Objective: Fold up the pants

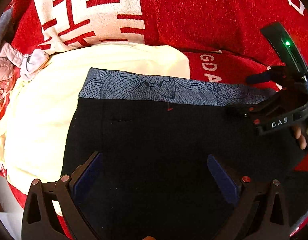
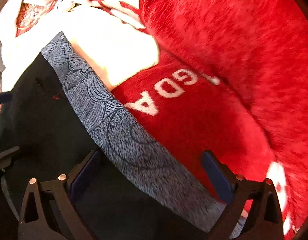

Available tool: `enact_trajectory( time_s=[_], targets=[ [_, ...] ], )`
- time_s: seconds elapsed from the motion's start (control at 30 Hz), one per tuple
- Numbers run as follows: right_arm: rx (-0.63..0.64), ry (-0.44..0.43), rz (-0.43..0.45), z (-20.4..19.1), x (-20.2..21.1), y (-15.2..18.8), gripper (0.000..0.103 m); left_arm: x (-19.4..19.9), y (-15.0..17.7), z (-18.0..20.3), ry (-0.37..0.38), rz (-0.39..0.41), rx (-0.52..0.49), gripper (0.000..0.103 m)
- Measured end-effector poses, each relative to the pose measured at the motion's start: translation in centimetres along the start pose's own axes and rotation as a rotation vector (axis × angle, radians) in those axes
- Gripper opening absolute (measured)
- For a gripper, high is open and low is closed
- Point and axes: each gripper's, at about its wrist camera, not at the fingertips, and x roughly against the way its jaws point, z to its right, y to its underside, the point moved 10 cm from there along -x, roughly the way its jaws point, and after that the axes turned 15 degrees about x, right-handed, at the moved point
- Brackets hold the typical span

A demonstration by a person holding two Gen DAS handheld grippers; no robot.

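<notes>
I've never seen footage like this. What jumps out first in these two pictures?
The bright red blanket with white lettering fills the background. On it lie black pants with a gray patterned waistband along their far edge, partly over a pale yellow cloth at the left. Both tools stand open over the pants: the left gripper above the black fabric, the right gripper straddling the waistband.

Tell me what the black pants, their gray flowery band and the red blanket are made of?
Black pants: probably a smooth matte woven or knit cloth; too dark to show texture. Gray patterned waistband: looks like a speckled, heathered knit with dark printed petal lines. Red blanket: seems a fuzzy chenille or plush, since its pile shows streaks and soft sheen.
</notes>
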Motion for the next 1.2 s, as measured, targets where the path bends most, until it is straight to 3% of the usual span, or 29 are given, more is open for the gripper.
enact_trajectory(
  time_s=[0.03, 0.07, 0.13, 0.17, 0.27, 0.33, 0.53, 0.63, 0.73, 0.77, 0.83, 0.9, 0.93, 1.03, 1.2],
  targets=[
    [0.012, -0.014, 0.002, -0.2, 0.0, -0.1, 0.099, -0.2, -0.2, 0.2, 0.010, -0.006, 0.010, 0.103],
    [0.030, -0.040, 0.008, -0.5, 0.2, -0.2, 0.090, -0.3, -0.4, 0.3, 0.021, -0.011, 0.022, 0.103],
    [0.064, -0.098, 0.027, -1.8, 1.1, -0.7, 0.055, -0.3, -1.0, 0.4, 0.053, -0.023, 0.055, 0.103],
    [0.075, -0.132, 0.026, -2.6, 1.4, -0.7, 0.025, -0.4, -1.4, 0.4, 0.068, -0.028, 0.071, 0.103],
    [0.133, -0.073, 0.008, -4.0, 1.8, -0.5, 0.016, -0.5, -2.8, 1.0, 0.126, -0.051, 0.111, 0.103],
    [0.152, -0.030, 0.021, -4.6, 2.5, -0.8, 0.014, -0.8, -3.9, 1.2, 0.154, -0.081, 0.153, 0.103],
    [0.227, 0.171, 0.175, -8.7, 8.5, -0.2, 0.013, -1.7, -6.4, 2.4, 0.238, -0.171, 0.304, 0.103],
    [0.267, 0.264, 0.194, -9.4, 10.0, 0.2, 0.013, -2.3, -5.9, 4.0, 0.279, -0.268, 0.352, 0.103],
    [0.300, 0.319, 0.195, -11.1, 10.0, 0.4, 0.013, -3.0, -5.4, 4.5, 0.199, -0.268, 0.347, 0.102],
    [0.298, 0.322, 0.195, -11.3, 9.9, 0.6, 0.013, -3.4, -5.1, 4.5, 0.162, -0.271, 0.340, 0.095],
    [0.293, 0.336, 0.194, -11.5, 9.7, 0.5, 0.013, -4.1, -4.0, 4.4, 0.099, -0.312, 0.325, 0.041],
    [0.285, 0.335, 0.198, -11.7, 9.6, 0.4, 0.013, -4.1, -2.8, 4.4, 0.132, -0.361, 0.357, 0.024],
    [0.284, 0.340, 0.201, -11.7, 9.6, 0.3, 0.013, -3.5, -2.7, 4.1, 0.137, -0.339, 0.364, 0.019],
    [0.273, 0.362, 0.221, -12.3, 10.8, 0.8, 0.012, 0.0, -2.1, 3.3, 0.154, -0.235, 0.350, 0.018],
    [0.230, 0.420, 0.279, -13.9, 14.4, 1.8, 0.012, 7.3, 0.8, 1.3, 0.306, -0.066, 0.374, 0.018]
  ],
)
